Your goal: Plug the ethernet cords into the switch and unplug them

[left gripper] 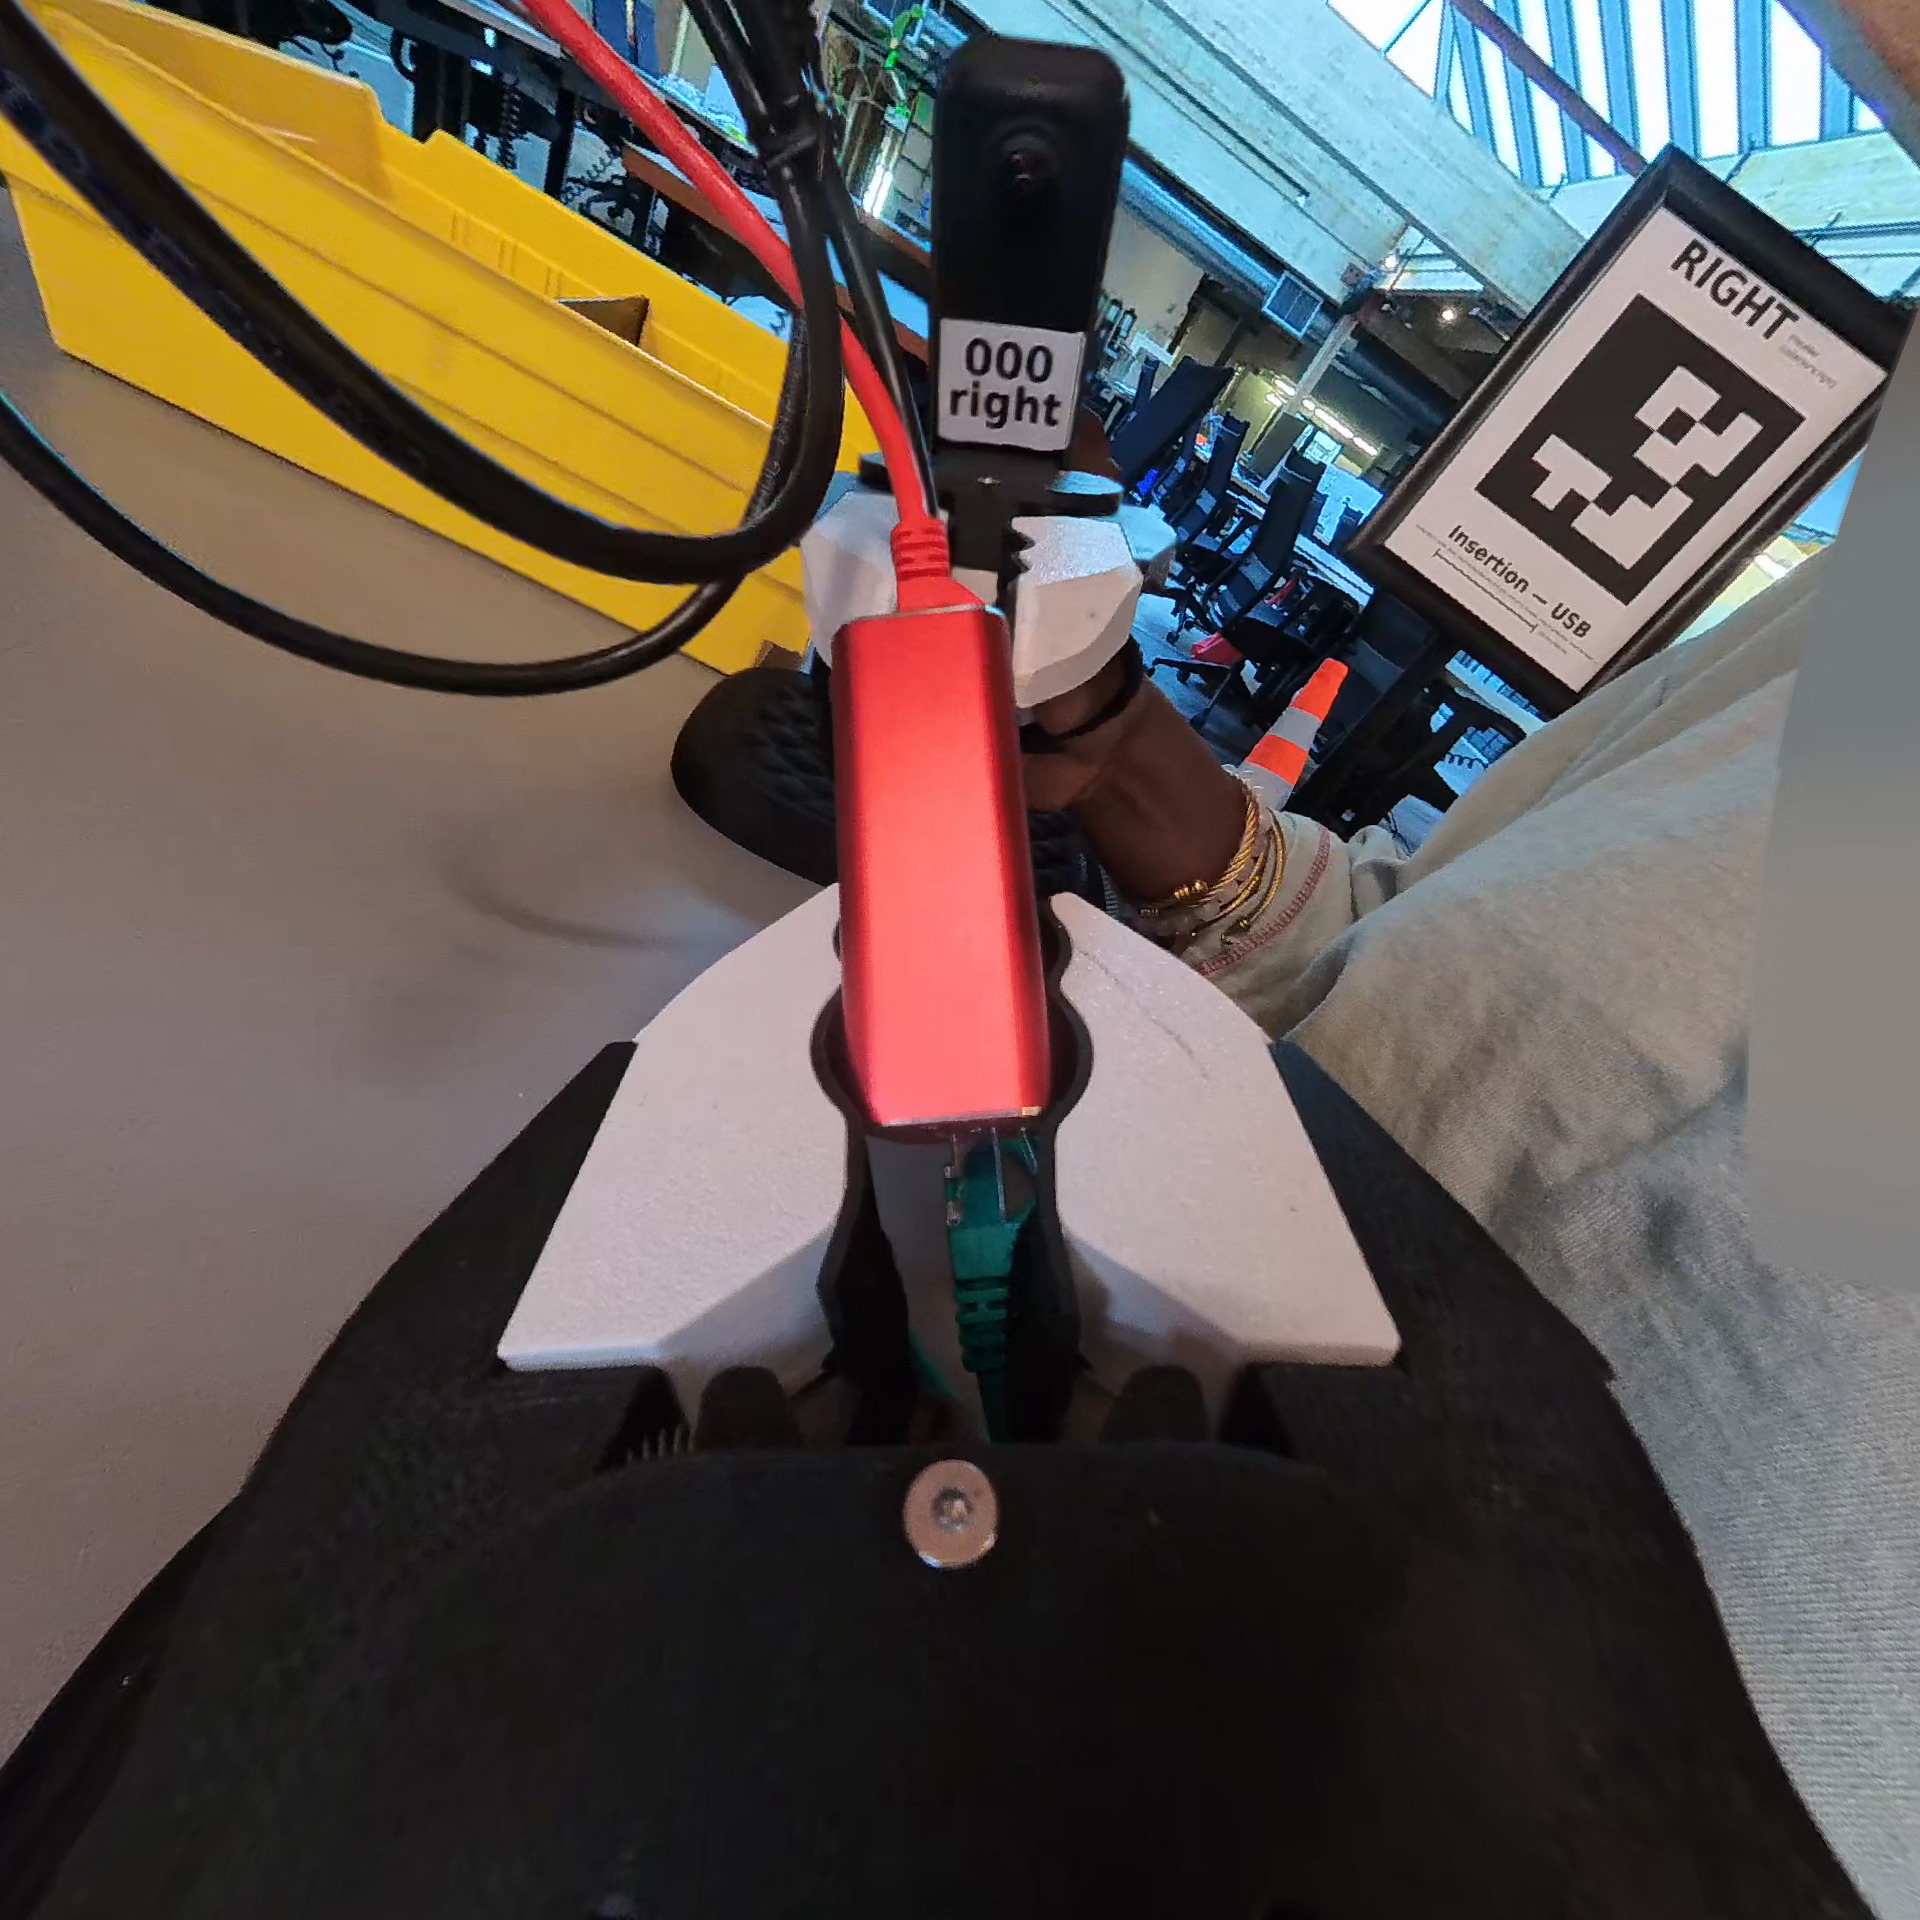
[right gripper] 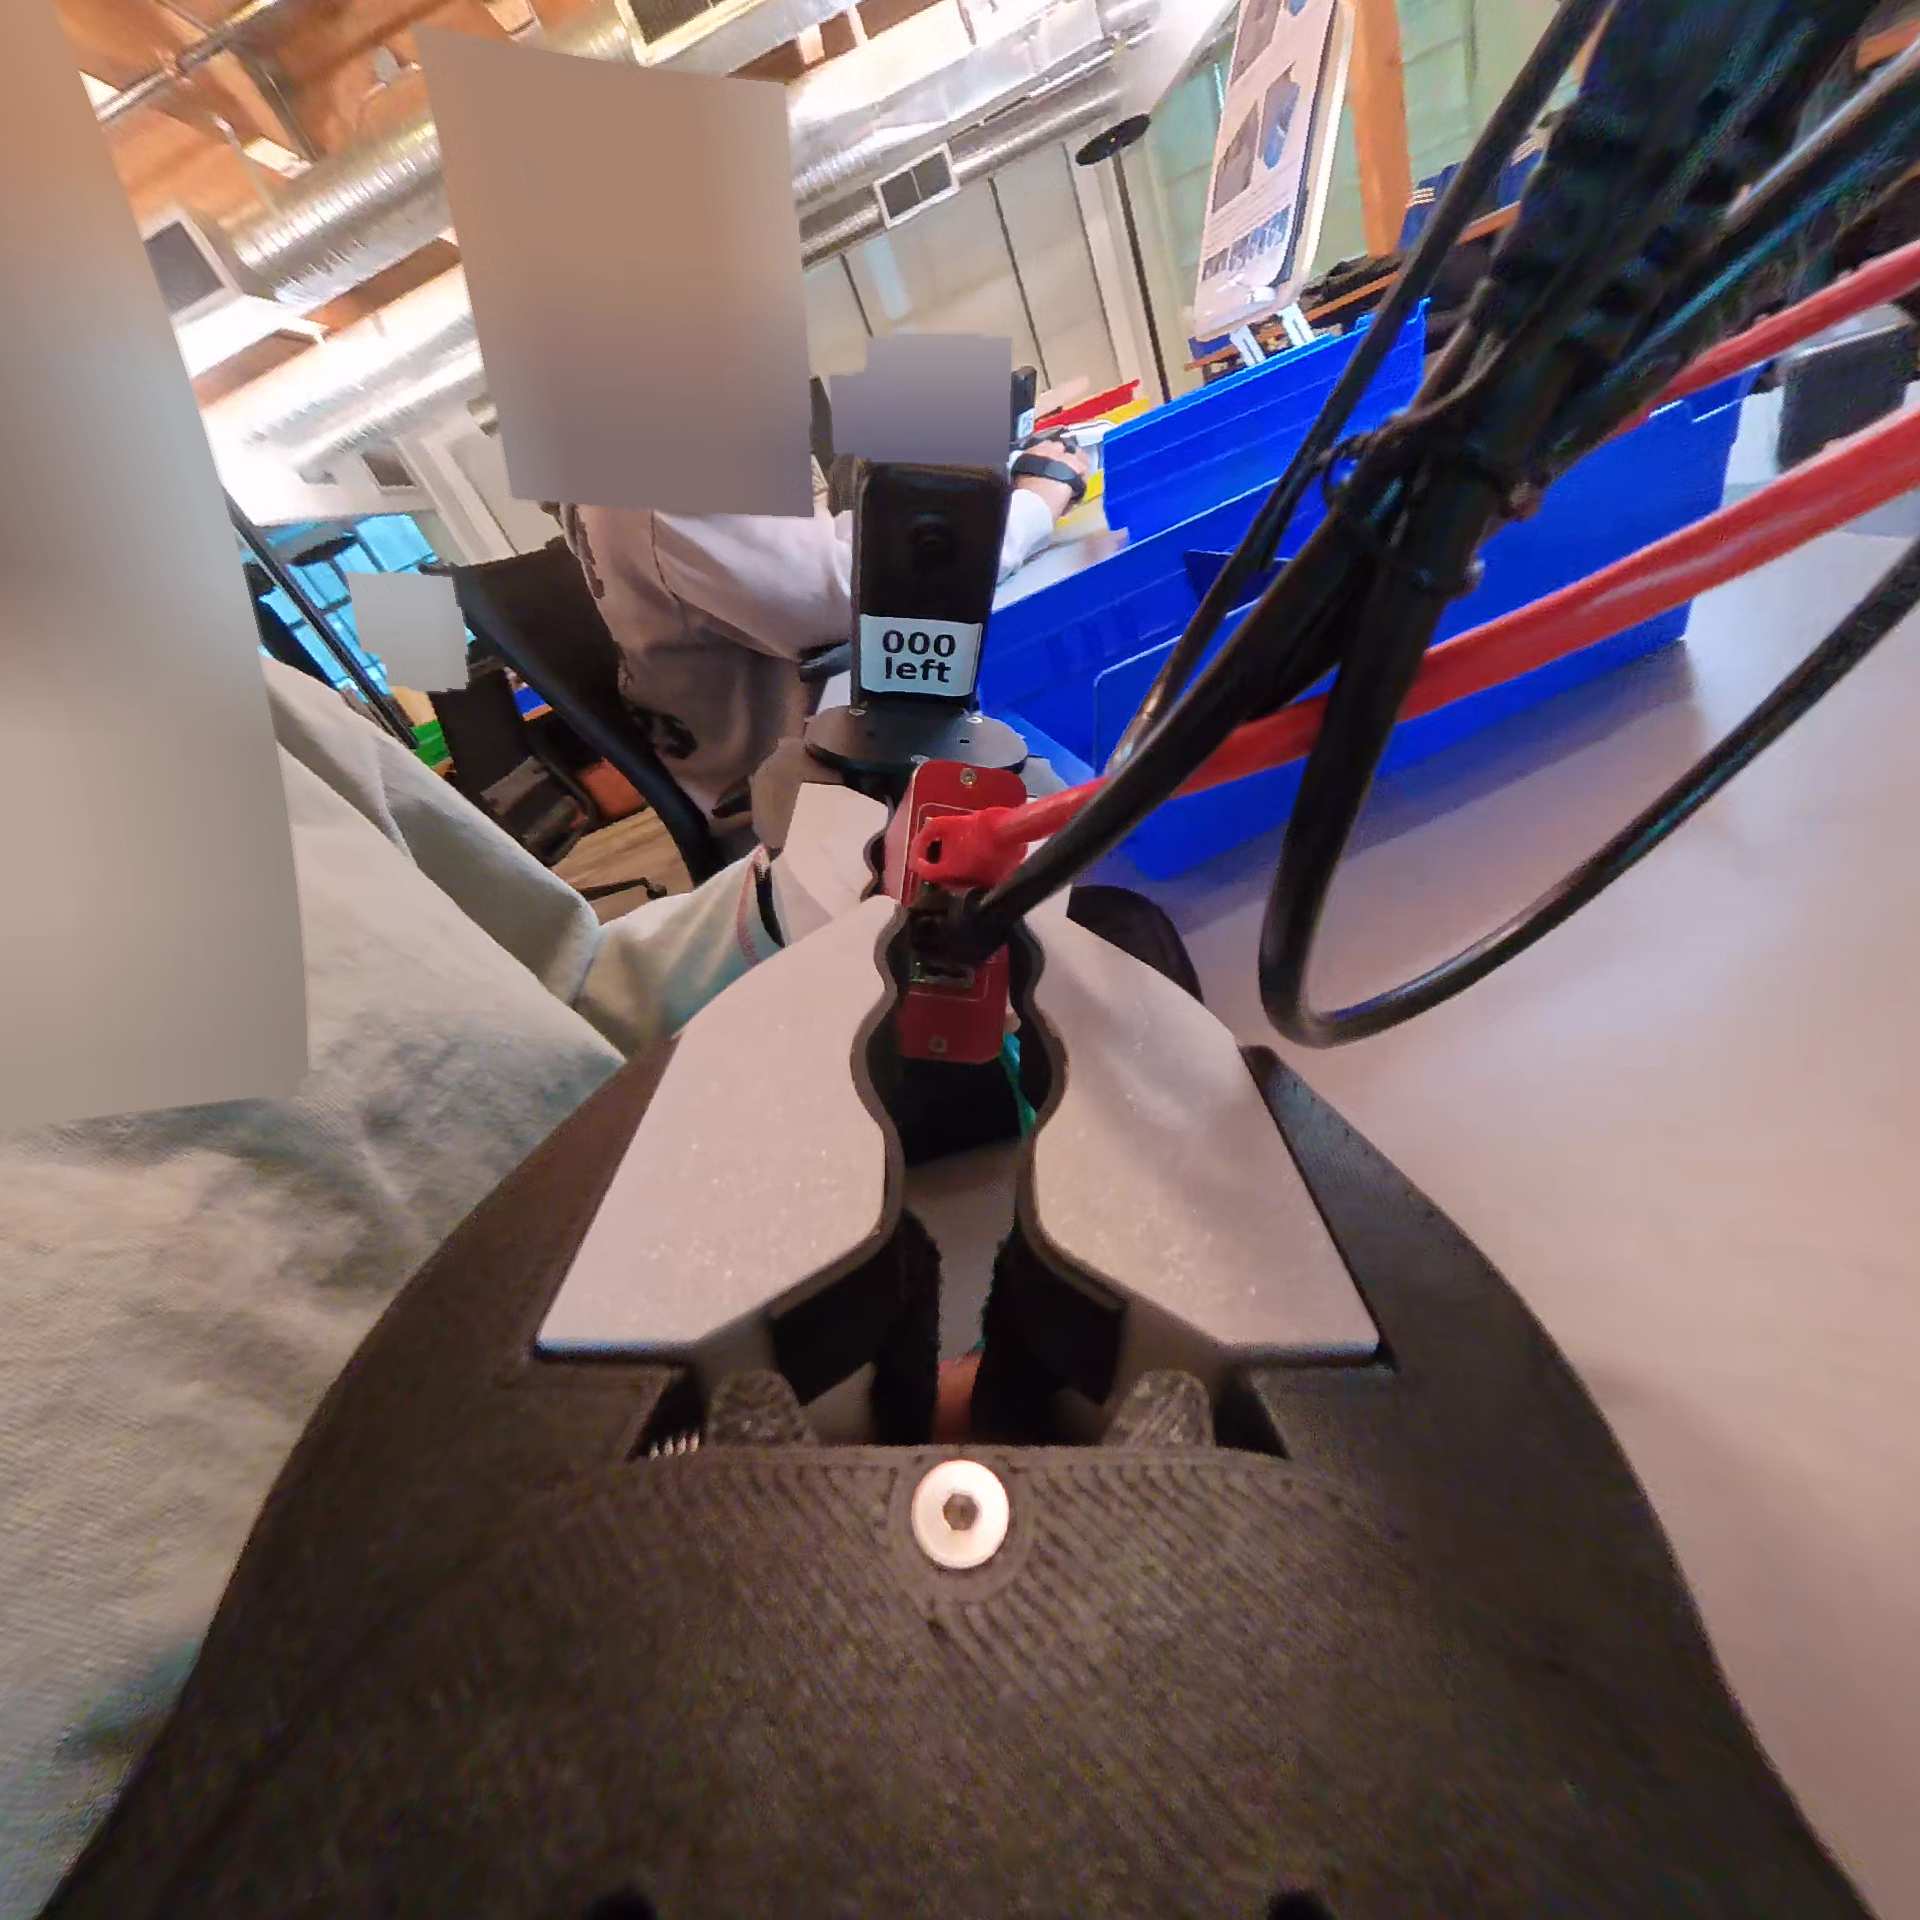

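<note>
My left gripper (left gripper: 940, 935) is shut on a red metal switch (left gripper: 935, 852) and holds it above the grey table (left gripper: 312, 883). A green ethernet cord (left gripper: 982, 1278) is plugged into the switch's near end and runs back between my fingers. A red cord (left gripper: 920, 551) is plugged into its far end. In the right wrist view that end face (right gripper: 951, 831) shows the red cord's plug (right gripper: 961, 831) above a black cord's plug (right gripper: 961, 914). My right gripper (right gripper: 956, 925) is closed around the black plug at the switch's face. It also shows in the left wrist view (left gripper: 987, 582).
A yellow bin (left gripper: 416, 312) stands on the table behind the switch. A blue bin (right gripper: 1299, 623) stands at the right. Loose black cables (left gripper: 468, 499) loop overhead and onto the table (right gripper: 1558, 914). A framed marker sign (left gripper: 1631, 436) stands at the right. A person sits behind (right gripper: 707, 623). The grippers are tip to tip, or close to it.
</note>
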The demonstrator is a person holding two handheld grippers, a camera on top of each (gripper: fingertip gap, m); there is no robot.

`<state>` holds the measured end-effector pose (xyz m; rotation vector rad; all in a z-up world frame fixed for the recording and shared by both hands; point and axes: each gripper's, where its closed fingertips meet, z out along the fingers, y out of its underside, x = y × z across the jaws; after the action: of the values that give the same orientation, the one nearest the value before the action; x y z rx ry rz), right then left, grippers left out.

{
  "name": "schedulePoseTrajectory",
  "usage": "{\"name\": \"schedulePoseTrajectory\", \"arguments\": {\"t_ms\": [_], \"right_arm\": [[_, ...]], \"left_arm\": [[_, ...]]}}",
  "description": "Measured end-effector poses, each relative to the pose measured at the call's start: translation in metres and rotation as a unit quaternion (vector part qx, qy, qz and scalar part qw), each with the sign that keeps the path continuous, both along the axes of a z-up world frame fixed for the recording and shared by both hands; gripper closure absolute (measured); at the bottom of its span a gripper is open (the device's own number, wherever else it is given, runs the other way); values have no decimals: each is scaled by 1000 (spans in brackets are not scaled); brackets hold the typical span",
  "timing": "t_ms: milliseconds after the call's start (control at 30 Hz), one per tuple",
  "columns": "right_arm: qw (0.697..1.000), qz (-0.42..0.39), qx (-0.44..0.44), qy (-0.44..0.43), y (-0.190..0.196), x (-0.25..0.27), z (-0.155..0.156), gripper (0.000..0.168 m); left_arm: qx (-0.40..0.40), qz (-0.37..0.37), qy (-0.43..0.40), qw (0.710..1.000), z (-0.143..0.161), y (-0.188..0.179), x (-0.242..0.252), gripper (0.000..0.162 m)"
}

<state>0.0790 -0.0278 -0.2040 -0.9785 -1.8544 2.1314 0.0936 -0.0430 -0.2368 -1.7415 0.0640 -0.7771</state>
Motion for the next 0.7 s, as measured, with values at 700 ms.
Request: {"name": "schedulePoseTrajectory", "arguments": {"t_ms": [700], "right_arm": [[997,6,67,40,-5,2,-6,151]], "left_arm": [[-4,-1,6,1000,-3,1,1,134]]}}
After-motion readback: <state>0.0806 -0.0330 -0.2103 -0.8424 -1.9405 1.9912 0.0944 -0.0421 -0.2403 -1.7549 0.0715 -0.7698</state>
